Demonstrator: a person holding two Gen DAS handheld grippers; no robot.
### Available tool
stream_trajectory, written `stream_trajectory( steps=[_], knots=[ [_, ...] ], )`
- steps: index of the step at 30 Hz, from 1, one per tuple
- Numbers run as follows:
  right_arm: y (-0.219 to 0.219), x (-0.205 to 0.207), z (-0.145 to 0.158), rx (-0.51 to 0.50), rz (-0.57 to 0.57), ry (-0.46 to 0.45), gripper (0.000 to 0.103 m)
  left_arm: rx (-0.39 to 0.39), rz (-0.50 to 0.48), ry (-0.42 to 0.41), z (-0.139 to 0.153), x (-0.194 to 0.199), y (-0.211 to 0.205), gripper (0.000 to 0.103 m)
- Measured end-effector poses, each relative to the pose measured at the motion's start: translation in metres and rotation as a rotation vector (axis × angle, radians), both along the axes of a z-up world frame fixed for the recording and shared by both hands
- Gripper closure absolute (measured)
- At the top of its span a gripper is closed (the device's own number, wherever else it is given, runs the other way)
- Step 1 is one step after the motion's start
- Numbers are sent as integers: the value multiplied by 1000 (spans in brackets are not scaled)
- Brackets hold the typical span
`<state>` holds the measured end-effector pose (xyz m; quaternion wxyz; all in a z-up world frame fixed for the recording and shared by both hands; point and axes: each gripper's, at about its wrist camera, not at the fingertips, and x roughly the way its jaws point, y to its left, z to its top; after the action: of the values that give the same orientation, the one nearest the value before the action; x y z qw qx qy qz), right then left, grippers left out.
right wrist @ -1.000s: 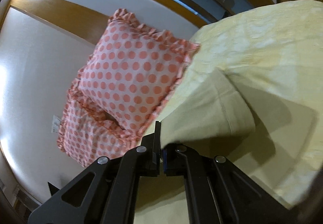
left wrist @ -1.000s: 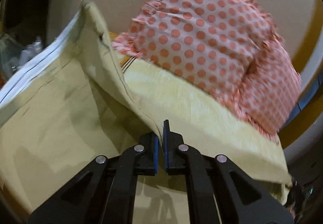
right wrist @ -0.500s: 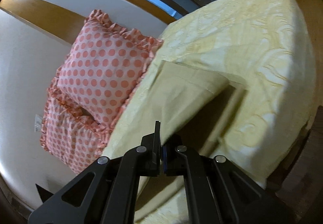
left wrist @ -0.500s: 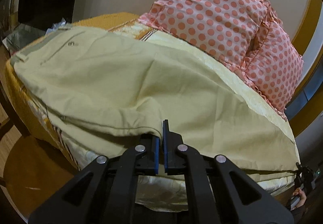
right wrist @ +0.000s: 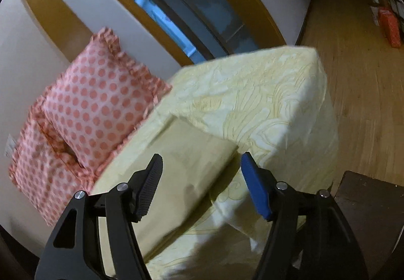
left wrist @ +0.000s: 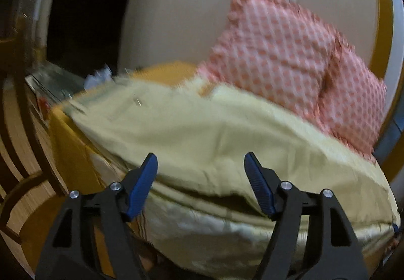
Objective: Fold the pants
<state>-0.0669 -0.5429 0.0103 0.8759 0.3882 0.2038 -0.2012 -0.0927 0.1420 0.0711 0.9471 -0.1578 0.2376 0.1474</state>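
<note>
pants [left wrist: 192, 138] lie on bed, ahead of both spread jaws.

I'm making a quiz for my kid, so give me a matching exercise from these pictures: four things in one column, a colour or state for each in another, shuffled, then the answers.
Things:
1. left gripper
2. pants
3. pillow
4. floor

States:
A. pink with polka dots
B. open, holding nothing
C. light wood
D. khaki, lying on the bed

Pairs: 1-B, 2-D, 3-A, 4-C
</note>
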Motion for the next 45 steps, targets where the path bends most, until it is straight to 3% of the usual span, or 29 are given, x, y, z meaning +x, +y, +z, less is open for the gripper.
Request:
stream_trajectory(
  steps=[5, 7, 10, 12, 16, 18, 21, 24, 26, 27, 28, 30, 34, 36, 38, 40, 43, 45],
  knots=[
    [25, 14, -4, -85, 121, 0, 63, 36, -17, 17, -3, 18, -1, 26],
    [31, 23, -10, -89, 166, 7, 92, 36, -28, 55, -11, 30, -1, 26],
    [34, 25, -3, -134, 172, -13, 97, 13, -29, 125, -30, 42, 4, 25],
    [42, 33, 15, -158, 205, -47, 98, 25, -33, 122, -35, 43, 3, 24],
    [95, 65, 67, -216, 394, -179, 98, 59, -43, 119, -38, 43, -2, 19],
    [152, 85, 93, -232, 575, -261, 98, 55, -35, 105, -37, 41, -2, 19],
    [232, 101, 106, -238, 816, -314, 98, -4, -21, 62, -33, 33, 5, 19],
    [339, 110, 89, -270, 1150, -242, 98, -44, 25, 45, -30, 27, 19, 18],
    [393, 109, 66, -333, 1343, -105, 95, -63, 67, 46, -31, 22, 33, 18],
    [421, 104, 50, -386, 1440, -10, 83, -71, 80, 45, -31, 20, 39, 18],
    [433, 97, 43, -421, 1479, 24, 64, -84, 95, 42, -32, 17, 47, 18],
    [439, 84, 42, -448, 1500, -3, 45, -102, 121, 33, -32, 13, 61, 18],
    [417, 88, 60, -392, 1368, -106, 44, -139, 182, 10, -34, 10, 92, 18],
    [413, 101, 56, -418, 1290, -49, 44, -156, 207, 2, -35, 10, 103, 18],
    [428, 114, 38, -473, 1312, 112, 44, -171, 228, 8, -37, 11, 113, 19],
    [439, 108, 34, -558, 1326, 111, 41, -204, 245, 10, -41, 12, 124, 19],
    [444, 108, 30, -532, 1348, 108, 28, -243, 247, 9, -44, 15, 136, 20],
    [443, 106, 29, -527, 1349, 102, 25, -230, 243, 10, -43, 19, 139, 22]
  ],
)
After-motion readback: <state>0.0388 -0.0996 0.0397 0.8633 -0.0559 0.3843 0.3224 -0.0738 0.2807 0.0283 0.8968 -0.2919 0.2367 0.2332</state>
